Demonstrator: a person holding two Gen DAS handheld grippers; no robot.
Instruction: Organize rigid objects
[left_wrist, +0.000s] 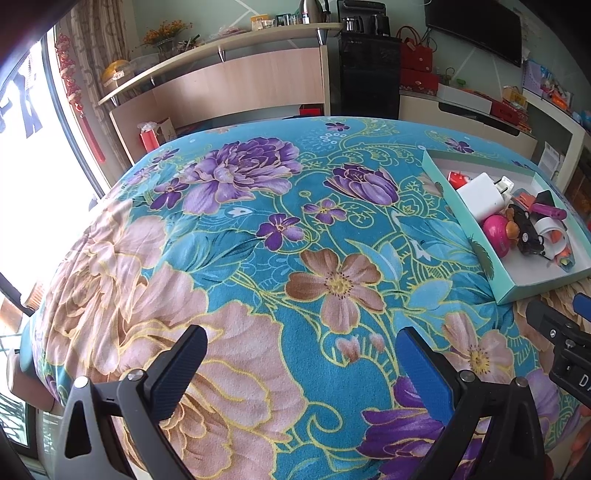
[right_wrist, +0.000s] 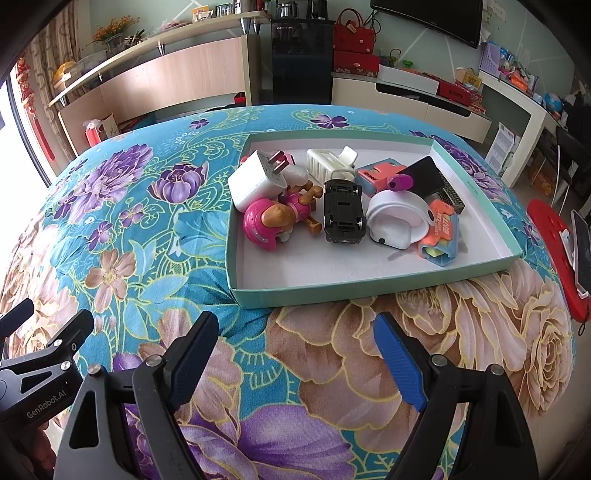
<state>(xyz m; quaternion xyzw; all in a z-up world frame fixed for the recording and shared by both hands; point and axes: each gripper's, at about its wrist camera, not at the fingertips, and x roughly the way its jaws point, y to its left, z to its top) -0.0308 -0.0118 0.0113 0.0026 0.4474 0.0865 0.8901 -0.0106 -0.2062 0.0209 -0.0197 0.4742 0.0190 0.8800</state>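
Note:
A shallow teal box lid (right_wrist: 306, 293) with a white inside lies on the floral tablecloth (right_wrist: 155, 236). In it lie a white plug charger (right_wrist: 251, 182), a pink toy dog figure (right_wrist: 275, 218), a black toy car (right_wrist: 342, 212), a white clip (right_wrist: 332, 162), a white tape holder (right_wrist: 397, 216) and other small items. The box also shows in the left wrist view (left_wrist: 476, 236) at the right. My right gripper (right_wrist: 295, 354) is open and empty, just in front of the box. My left gripper (left_wrist: 303, 365) is open and empty over bare cloth, left of the box.
A red stand holding a phone (right_wrist: 576, 251) lies at the table's right edge. Behind the table are a wooden counter (right_wrist: 155, 79), a black cabinet (right_wrist: 301, 61) and a low white cabinet (right_wrist: 406, 99). The right gripper's side shows in the left wrist view (left_wrist: 561, 332).

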